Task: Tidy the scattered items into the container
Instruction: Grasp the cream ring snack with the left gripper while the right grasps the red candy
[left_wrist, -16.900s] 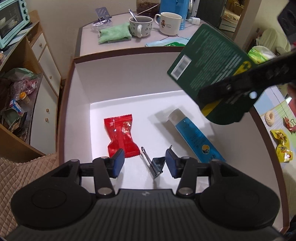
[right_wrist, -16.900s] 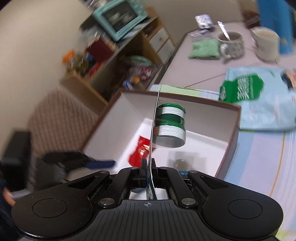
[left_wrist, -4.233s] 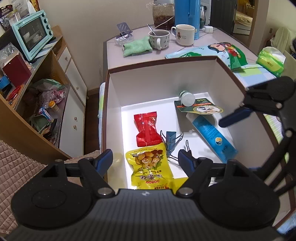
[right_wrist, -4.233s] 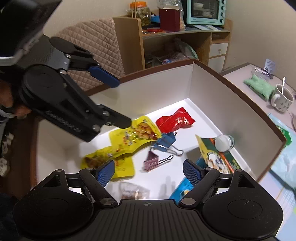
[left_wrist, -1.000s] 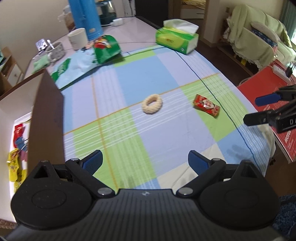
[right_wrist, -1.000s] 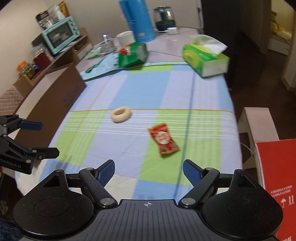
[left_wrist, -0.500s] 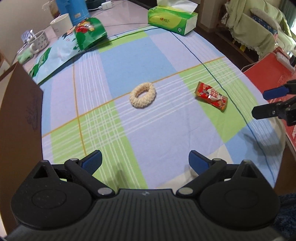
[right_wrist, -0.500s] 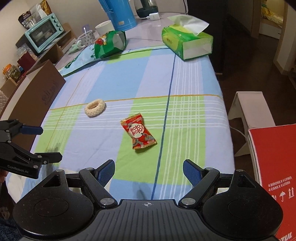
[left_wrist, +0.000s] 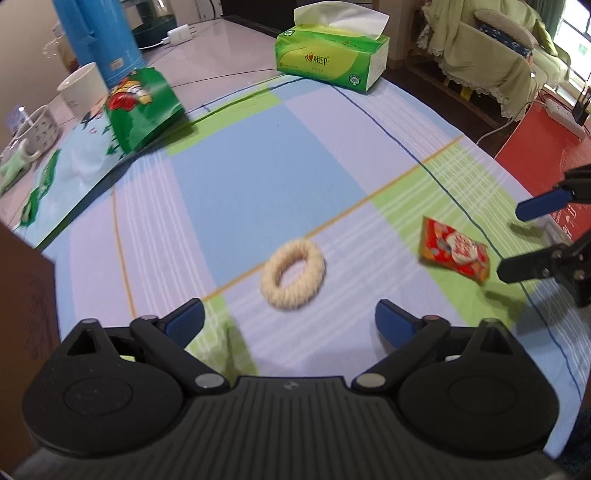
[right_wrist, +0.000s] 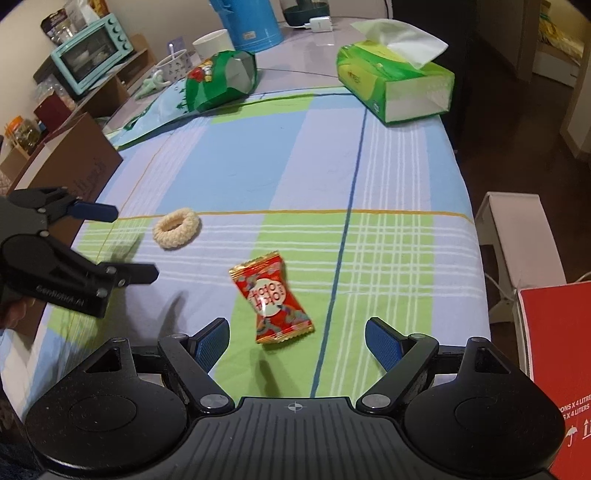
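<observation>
Left gripper (left_wrist: 290, 323) hangs over the checked tablecloth (left_wrist: 258, 177), jaws spread wide, nothing between them. Blue pads (left_wrist: 186, 319) on both fingers clear of the cloth as far as can be seen

Cream rope ring (left_wrist: 293, 273) lies flat on the cloth just ahead of the left gripper, roughly centred between its fingers, on the boundary of a lilac and a blue square, beside an orange stripe. Not touched by either finger

Right gripper (right_wrist: 297, 341) also wide open and empty, low over the near edge of the table. Red candy packet (right_wrist: 273, 297) lies flat on a green square just ahead of it, closer to the left finger than the right, one crimped end toward the camera. Packet not touched

Ring and packet lie apart from each other; in the right wrist view the ring (right_wrist: 176, 228) sits up and to the left of the packet, near the left gripper's upper finger. In the left wrist view the packet (left_wrist: 454, 251) lies to the right, next to the right gripper's fingers (left_wrist: 524, 264)

Cardboard box (right_wrist: 70, 162), brown outside, stands at the left edge of the table, well apart from both items; its inside is out of sight in both views

Far end of the table: green tissue box (right_wrist: 395, 85), green snack bag (right_wrist: 218, 79) lying on its side, blue jug (right_wrist: 247, 24), white mugs (right_wrist: 210, 42). Red carton (right_wrist: 554, 369) off the table at lower right
</observation>
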